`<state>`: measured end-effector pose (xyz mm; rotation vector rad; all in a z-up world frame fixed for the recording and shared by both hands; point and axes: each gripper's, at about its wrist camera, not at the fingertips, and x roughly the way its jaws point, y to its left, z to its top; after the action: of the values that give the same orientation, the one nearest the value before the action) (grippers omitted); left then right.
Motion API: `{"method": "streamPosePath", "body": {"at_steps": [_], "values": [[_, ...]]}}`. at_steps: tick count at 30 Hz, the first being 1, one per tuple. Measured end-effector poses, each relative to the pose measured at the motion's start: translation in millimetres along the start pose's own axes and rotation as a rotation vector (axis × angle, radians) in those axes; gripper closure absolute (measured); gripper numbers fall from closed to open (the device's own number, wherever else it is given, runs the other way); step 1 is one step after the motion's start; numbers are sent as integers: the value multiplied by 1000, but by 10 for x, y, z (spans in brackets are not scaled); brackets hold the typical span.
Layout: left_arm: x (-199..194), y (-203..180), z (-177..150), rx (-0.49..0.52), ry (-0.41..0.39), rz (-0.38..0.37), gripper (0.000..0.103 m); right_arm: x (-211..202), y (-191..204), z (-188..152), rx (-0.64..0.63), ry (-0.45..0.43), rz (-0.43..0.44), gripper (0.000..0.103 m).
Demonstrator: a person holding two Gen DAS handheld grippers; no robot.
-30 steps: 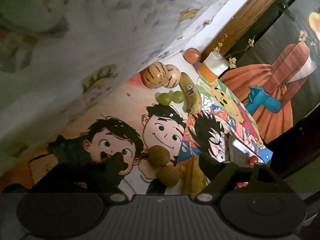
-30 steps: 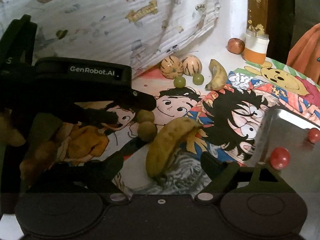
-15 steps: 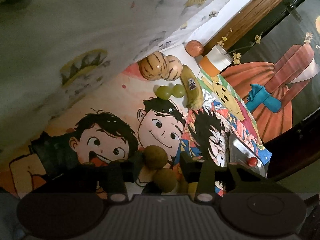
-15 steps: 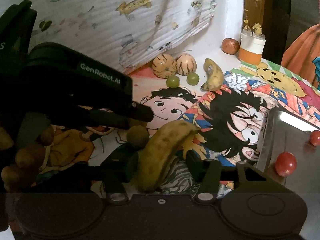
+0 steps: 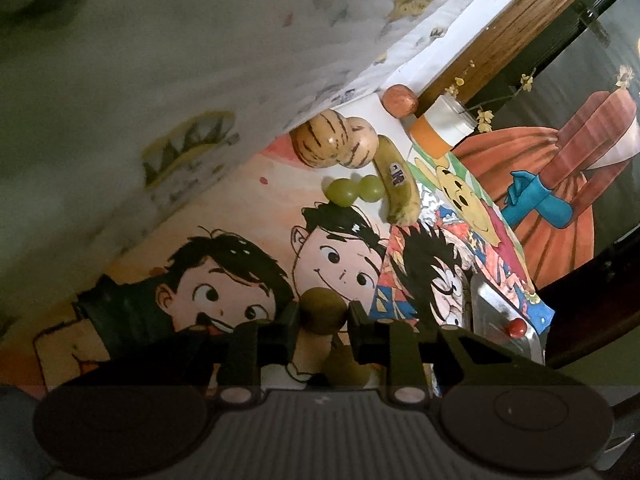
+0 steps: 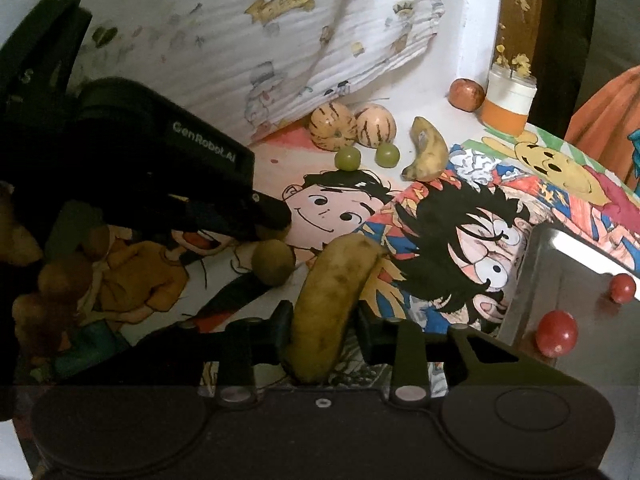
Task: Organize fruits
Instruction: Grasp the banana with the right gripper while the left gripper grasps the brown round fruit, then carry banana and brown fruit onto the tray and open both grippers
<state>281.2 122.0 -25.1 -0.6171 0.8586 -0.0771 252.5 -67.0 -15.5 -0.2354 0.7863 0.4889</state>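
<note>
My left gripper (image 5: 323,317) is shut on a brown kiwi (image 5: 322,309) low over the cartoon-print table. A second kiwi (image 5: 345,366) lies just below it; in the right wrist view it (image 6: 273,261) sits beside the left gripper's body (image 6: 168,176). My right gripper (image 6: 325,326) is shut on a spotted yellow banana (image 6: 332,304) that points away from me. Farther back lie two striped melons (image 6: 352,124), two green grapes (image 6: 366,157) and another banana (image 6: 427,154). A metal tray (image 6: 568,256) at right holds two red tomatoes (image 6: 557,333).
A patterned white cloth (image 6: 280,40) hangs behind the fruit. A red apple (image 6: 466,94) and an orange-and-white jar (image 6: 506,104) with dried flowers stand at the back by a wooden post. The table's right edge drops off past the tray (image 5: 500,320).
Both grippers closed: the left one moved in and shut on the upper kiwi, the right one shut on the near banana. Both cameras came slightly closer to the table.
</note>
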Motion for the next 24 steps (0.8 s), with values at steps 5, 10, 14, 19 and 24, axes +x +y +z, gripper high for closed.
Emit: {"method": "streamPosePath", "body": {"at_steps": [5, 10, 14, 19, 24], "values": [[4, -34, 5, 22, -6, 13, 75, 78, -27, 46, 19, -9, 0, 64], [-3, -26, -3, 16, -13, 11, 75, 52, -78, 10, 46, -32, 15, 68], [-31, -63, -52, 24, -26, 23, 75, -12, -142, -50, 65, -57, 8, 72], [-129, -186, -103, 40, -62, 21, 75, -152, -235, -135, 99, -95, -6, 72], [-208, -385, -189, 70, -88, 19, 75, -454, -390, -213, 129, -166, -46, 72]]}}
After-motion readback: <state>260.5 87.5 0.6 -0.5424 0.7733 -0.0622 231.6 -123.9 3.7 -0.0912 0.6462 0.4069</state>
